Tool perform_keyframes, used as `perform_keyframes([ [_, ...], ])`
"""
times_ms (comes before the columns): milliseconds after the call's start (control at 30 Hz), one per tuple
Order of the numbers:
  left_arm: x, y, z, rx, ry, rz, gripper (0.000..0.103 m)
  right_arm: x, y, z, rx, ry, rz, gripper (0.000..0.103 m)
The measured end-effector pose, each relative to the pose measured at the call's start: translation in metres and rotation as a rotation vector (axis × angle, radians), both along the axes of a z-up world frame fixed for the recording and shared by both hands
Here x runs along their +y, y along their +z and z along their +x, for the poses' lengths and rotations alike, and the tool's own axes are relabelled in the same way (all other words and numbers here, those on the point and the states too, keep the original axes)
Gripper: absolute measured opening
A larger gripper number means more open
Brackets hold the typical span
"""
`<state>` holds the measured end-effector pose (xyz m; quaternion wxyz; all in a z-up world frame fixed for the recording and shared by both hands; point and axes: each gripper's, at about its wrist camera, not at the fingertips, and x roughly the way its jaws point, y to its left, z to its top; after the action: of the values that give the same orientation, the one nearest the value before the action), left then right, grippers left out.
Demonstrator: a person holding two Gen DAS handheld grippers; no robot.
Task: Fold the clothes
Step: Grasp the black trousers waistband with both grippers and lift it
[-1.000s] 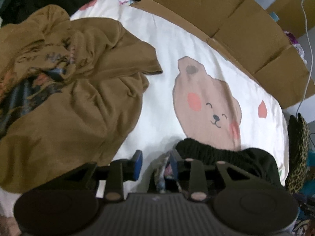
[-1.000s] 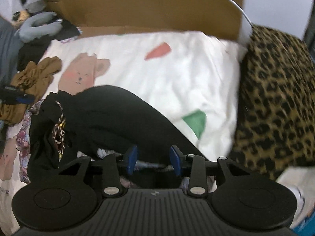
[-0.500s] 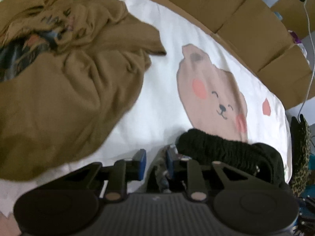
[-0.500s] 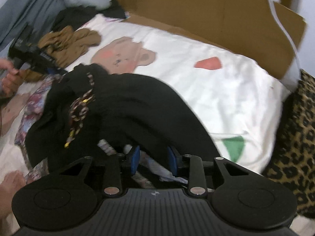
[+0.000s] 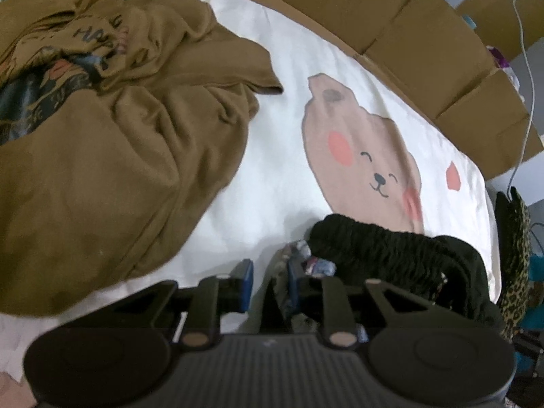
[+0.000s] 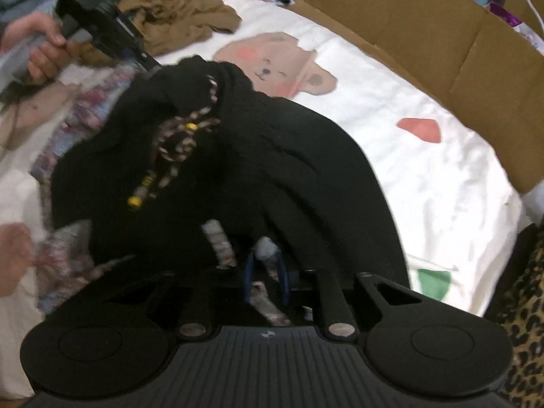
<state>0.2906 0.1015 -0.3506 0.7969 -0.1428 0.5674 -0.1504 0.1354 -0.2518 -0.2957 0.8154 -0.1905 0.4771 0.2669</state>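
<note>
A black garment with a ruched elastic waistband, a floral lining and a braided drawstring is bunched on the white bear-print sheet. My left gripper is nearly shut, with a fold of the floral lining pressed against its right finger at the waistband's end. In the right wrist view that gripper sits at the garment's far corner, held by a hand. My right gripper is shut on a strip of floral lining at the garment's near edge.
A crumpled brown printed T-shirt lies left of the garment, also in the right wrist view as the brown T-shirt. Cardboard panels line the far edge of the bed. Leopard-print fabric lies at the right, with a white cable above it.
Both grippers have closed from open onto the garment's floral lining. The right gripper has swung so the garment now stretches away toward the left gripper, its waistband drawn up.
</note>
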Motion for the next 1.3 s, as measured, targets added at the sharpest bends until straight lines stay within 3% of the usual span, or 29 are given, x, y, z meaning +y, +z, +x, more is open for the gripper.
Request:
perform_keyframes([
  [200, 0.001, 0.002, 0.004, 0.005, 0.001, -0.013, 0.022, 0.001, -0.002, 0.012, -0.013, 0.02, -0.05, 0.023],
  [500, 0.001, -0.002, 0.001, 0.003, -0.001, -0.007, 0.022, 0.021, -0.023, 0.017, -0.044, 0.155, -0.165, 0.025],
  [733, -0.001, -0.001, 0.003, 0.005, -0.005, -0.001, 0.022, 0.019, -0.031, 0.032, -0.021, 0.174, -0.151, 0.024],
  [767, -0.001, 0.0, 0.003, 0.005, -0.007, -0.001, 0.022, 0.016, -0.03, 0.033, -0.016, 0.172, -0.138, 0.018],
  [800, -0.001, 0.0, 0.003, 0.004, -0.007, -0.003, 0.022, 0.014, -0.029, 0.034, -0.01, 0.17, -0.126, 0.003],
  [1100, 0.014, 0.015, 0.019, -0.035, 0.054, -0.063, 0.029, -0.034, 0.018, 0.05, -0.05, -0.052, -0.055, 0.001],
  [1300, 0.002, 0.005, 0.028, -0.018, 0.0, -0.058, 0.029, -0.056, 0.03, 0.064, -0.096, -0.162, -0.056, 0.001],
])
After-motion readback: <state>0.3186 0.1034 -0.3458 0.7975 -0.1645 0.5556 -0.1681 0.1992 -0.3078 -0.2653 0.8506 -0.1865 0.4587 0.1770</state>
